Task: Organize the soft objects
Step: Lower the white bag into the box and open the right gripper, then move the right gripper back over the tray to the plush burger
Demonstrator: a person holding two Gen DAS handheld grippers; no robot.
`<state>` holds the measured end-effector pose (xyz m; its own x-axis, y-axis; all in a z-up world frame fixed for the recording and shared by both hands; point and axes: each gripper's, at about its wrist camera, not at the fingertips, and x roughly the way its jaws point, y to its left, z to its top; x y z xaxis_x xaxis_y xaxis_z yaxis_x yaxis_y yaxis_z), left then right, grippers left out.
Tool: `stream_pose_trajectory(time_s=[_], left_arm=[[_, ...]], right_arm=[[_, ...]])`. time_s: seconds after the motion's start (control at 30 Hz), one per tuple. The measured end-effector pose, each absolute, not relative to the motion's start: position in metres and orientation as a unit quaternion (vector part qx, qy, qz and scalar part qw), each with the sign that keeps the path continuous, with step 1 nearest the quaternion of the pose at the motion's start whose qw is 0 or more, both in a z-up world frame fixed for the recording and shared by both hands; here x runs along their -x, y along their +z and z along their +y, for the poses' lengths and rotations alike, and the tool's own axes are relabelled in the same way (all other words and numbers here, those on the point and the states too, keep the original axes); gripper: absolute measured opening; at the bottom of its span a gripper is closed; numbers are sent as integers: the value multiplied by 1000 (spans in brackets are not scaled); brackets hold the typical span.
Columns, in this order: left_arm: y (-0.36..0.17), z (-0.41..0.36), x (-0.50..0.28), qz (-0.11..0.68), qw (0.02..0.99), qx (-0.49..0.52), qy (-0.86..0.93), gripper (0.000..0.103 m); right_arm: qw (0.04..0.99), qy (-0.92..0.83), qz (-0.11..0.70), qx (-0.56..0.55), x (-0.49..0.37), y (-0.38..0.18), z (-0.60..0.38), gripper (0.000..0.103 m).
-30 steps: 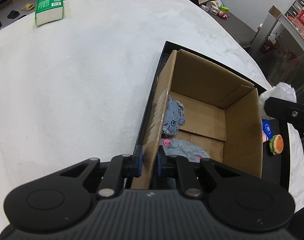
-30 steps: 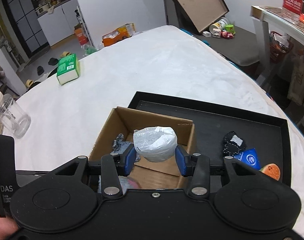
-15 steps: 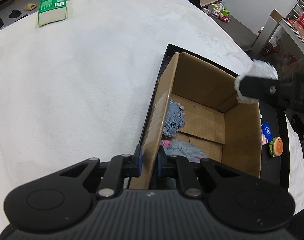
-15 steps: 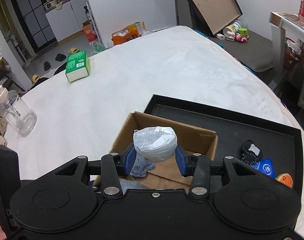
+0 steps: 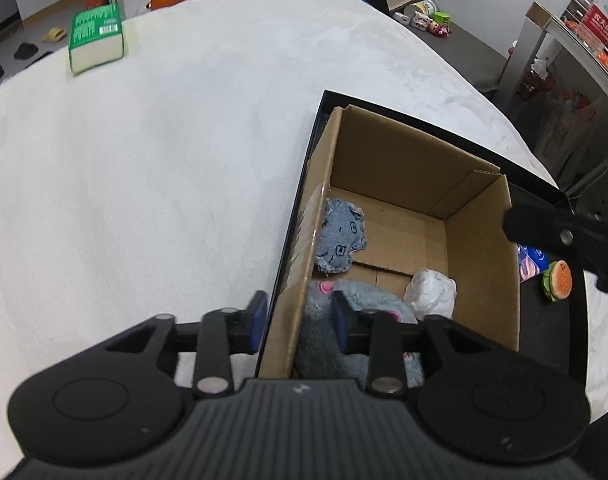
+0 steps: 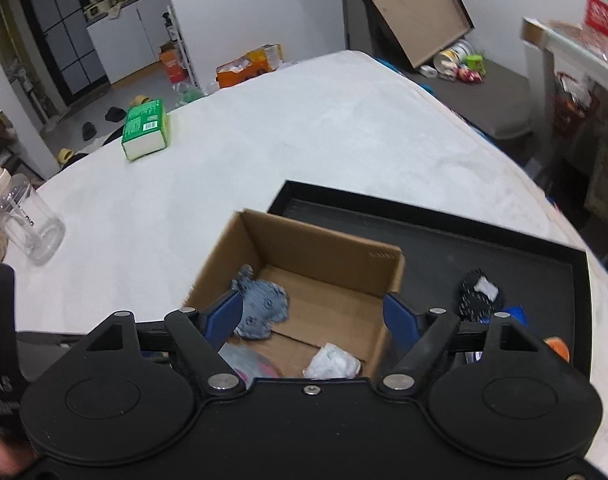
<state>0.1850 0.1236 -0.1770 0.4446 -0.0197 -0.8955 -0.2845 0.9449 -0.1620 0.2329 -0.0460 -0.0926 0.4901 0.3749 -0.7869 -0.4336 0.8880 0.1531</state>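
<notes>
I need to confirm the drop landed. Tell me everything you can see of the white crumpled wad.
The white crumpled wad looks like thin plastic or paper, bunched into a rough ball with creases. It lies loose on the floor of the cardboard box, near the box's right wall, against the grey plush toy. The right gripper, whose jaws have just been opening, stands above it with nothing between them.

Only "DAS" readable, white letters on black device [image 6: 0,384] at left edge; green pack [image 6: 146,128] print and barcode illegible.
</notes>
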Motion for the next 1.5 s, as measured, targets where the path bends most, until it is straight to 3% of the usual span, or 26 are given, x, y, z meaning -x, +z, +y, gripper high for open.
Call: stream_pose_trajectory(time_s=[0.23, 1.5], left_arm=[[-173, 113, -183, 515, 845, 116, 86, 40], [-167, 46, -206, 529, 836, -52, 134, 43]], right_arm=[[860, 213, 464, -15, -232, -102, -85, 77], [888, 127, 439, -52, -247, -161, -223, 81]])
